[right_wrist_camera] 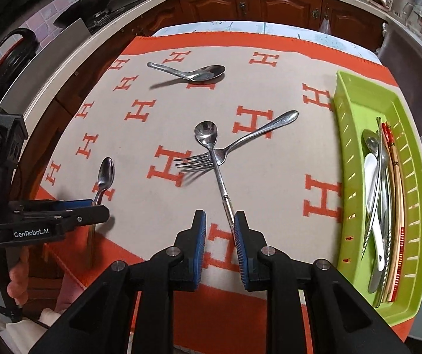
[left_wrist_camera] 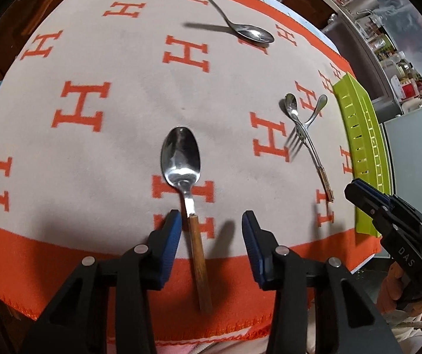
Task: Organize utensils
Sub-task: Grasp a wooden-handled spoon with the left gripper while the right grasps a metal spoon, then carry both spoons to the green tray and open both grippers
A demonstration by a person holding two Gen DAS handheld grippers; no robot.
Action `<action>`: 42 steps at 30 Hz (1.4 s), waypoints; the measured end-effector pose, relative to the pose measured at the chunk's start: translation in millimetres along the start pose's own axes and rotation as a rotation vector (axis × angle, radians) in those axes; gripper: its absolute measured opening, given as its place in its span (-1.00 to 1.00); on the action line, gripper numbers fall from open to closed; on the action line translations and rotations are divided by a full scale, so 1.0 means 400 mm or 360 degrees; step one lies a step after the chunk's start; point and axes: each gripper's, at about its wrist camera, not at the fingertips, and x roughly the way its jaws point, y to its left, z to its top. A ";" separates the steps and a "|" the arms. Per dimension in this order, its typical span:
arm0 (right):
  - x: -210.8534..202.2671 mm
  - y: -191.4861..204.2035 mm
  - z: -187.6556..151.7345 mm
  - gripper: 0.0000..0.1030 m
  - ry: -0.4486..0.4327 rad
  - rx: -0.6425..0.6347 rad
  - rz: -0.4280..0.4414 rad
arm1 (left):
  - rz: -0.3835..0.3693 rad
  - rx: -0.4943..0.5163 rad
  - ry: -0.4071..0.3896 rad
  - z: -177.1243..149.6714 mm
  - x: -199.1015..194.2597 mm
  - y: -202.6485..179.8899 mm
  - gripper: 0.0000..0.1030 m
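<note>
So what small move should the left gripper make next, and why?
Probably close the jaws. The left gripper is open, and the wooden-handled spoon already has its handle between the two fingers, nearer the left one. Once gripped, it could go to the green tray where other utensils lie.

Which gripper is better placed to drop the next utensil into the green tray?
Right, probably. The right gripper already straddles the slim spoon's handle, and the green tray lies on its side. The left gripper is open around the wooden-handled spoon, farther from the tray.
</note>
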 end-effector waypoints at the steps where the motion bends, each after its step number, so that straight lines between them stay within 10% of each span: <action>1: 0.001 -0.001 -0.001 -0.62 0.0004 0.0000 0.0004 | 0.0020 0.0019 0.0000 0.001 0.001 -0.007 -0.22; 5: 0.016 0.001 -0.005 -0.62 0.0032 -0.0013 0.0028 | 0.0108 0.0071 -0.0007 0.002 0.005 -0.024 -0.40; 7: 0.025 0.001 -0.006 -0.62 0.0047 -0.0010 0.0050 | 0.0160 0.0066 -0.0018 0.005 0.006 -0.020 -0.84; 28: 0.161 0.035 0.134 -0.60 0.0147 -0.0200 0.0022 | -0.0035 -0.0094 -0.0064 -0.004 -0.037 0.045 -0.91; 32: 0.191 0.047 0.134 -0.89 0.0146 -0.0252 -0.0055 | -0.0056 -0.0081 -0.0087 0.000 -0.061 0.046 -0.91; 42: 0.119 -0.024 0.084 -0.92 0.0098 -0.0022 0.0122 | -0.0117 -0.0008 -0.0111 0.018 -0.102 -0.010 -0.91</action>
